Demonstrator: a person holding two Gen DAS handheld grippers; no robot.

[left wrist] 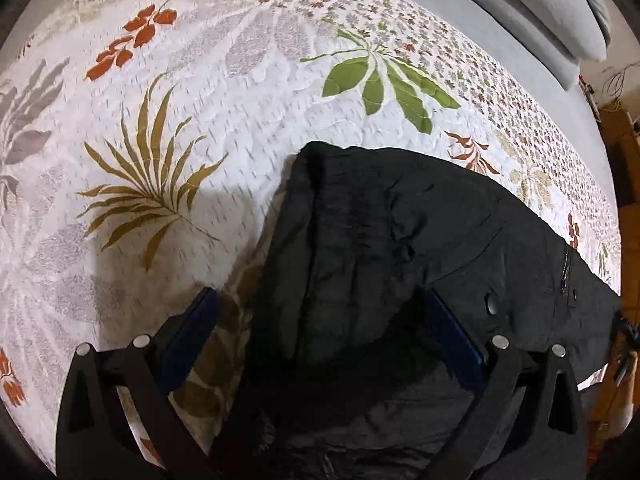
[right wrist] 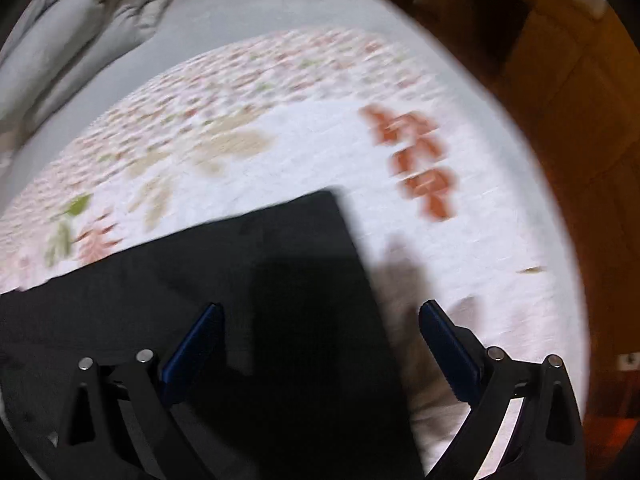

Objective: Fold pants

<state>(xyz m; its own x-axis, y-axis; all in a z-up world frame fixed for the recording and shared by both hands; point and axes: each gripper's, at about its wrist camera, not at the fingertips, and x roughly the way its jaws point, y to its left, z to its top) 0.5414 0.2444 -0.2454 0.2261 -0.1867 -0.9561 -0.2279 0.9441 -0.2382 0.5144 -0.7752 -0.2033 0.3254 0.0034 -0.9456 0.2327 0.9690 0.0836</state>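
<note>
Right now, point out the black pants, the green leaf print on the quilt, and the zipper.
black pants [left wrist: 380, 240], left wrist view, mid fabric.
green leaf print [left wrist: 384, 80], left wrist view, leaf centre.
zipper [left wrist: 565, 270], left wrist view, its teeth.

We see bare floral bedspread [left wrist: 240, 120] beyond and left of the black pants [left wrist: 400, 240]; grey pillows [left wrist: 540, 12] block the far edge, wooden furniture [right wrist: 560, 120] the right.

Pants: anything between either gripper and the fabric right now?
Nothing visible. The black pants lie on the floral bedspread, with the left gripper and right gripper both open directly over the fabric.
</note>
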